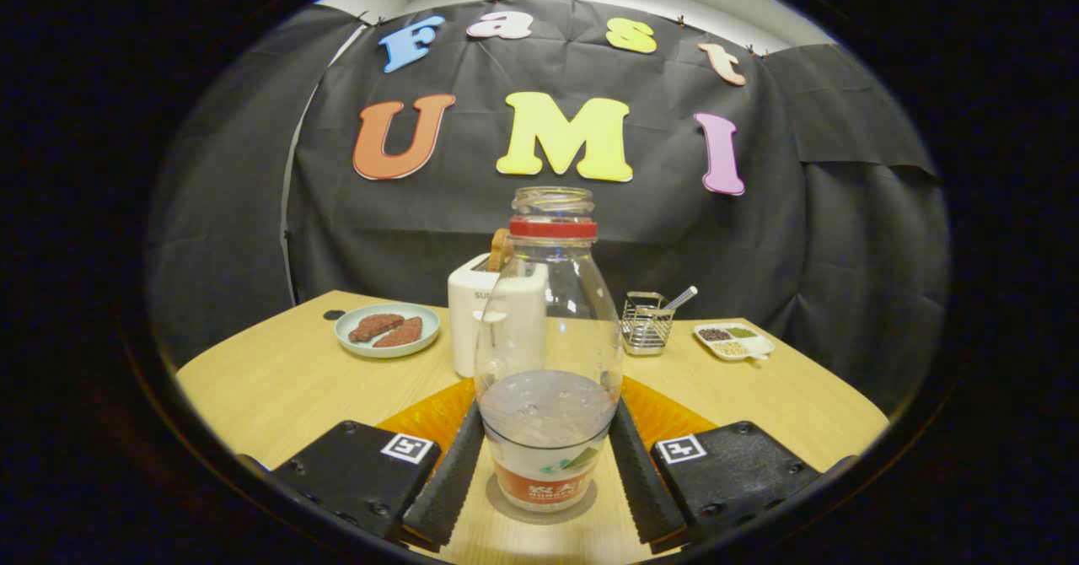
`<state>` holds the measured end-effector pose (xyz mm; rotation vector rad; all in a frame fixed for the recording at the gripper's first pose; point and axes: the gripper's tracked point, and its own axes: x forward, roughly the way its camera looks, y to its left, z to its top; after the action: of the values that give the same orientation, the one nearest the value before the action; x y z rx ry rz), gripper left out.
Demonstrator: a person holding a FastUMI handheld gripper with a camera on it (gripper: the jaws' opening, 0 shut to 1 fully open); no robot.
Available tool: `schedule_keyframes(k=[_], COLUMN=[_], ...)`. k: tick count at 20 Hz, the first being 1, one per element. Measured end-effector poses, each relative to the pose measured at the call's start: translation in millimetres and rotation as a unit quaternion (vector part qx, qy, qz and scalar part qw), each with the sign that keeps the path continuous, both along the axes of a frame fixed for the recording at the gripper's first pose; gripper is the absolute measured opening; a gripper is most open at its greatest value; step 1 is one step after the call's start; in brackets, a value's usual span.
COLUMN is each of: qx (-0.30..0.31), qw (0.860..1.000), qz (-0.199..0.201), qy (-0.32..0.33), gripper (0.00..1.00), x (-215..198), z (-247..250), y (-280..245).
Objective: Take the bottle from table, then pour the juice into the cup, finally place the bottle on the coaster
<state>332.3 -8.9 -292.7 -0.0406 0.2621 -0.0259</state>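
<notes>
A clear bottle [548, 312] stands upright between my fingers, uncapped, with a red ring under its mouth and a red label near its base. A dark liquid fills only its lower part. My gripper [548, 417] is shut on the bottle, one finger pressing each side at the liquid level. The bottle's base sits at or just above the wooden table [278, 379], with a shadow around it. An orange coaster [666, 413] lies just beyond the base, showing on both sides of the bottle behind my fingers.
Behind the bottle stands a white toaster [472, 312] with a bread slice in it. A pale plate [388, 329] with two brown patties lies to its left. To the right are a wire basket [647, 325] and a small white spice dish [733, 341].
</notes>
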Motion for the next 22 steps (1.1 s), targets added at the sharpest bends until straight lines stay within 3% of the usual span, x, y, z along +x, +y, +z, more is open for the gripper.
schedule_keyframes(k=[17,20,22], qx=[0.025,0.027,0.027], qw=[0.998,0.998,0.999], qz=[-0.037,-0.041,-0.039], qy=[0.034,0.027,0.021], gripper=[0.85,1.0,1.0], x=[3.1,0.4,-0.4], z=[-35.2,-30.9,-26.1], y=[-12.0,-15.4,-14.8])
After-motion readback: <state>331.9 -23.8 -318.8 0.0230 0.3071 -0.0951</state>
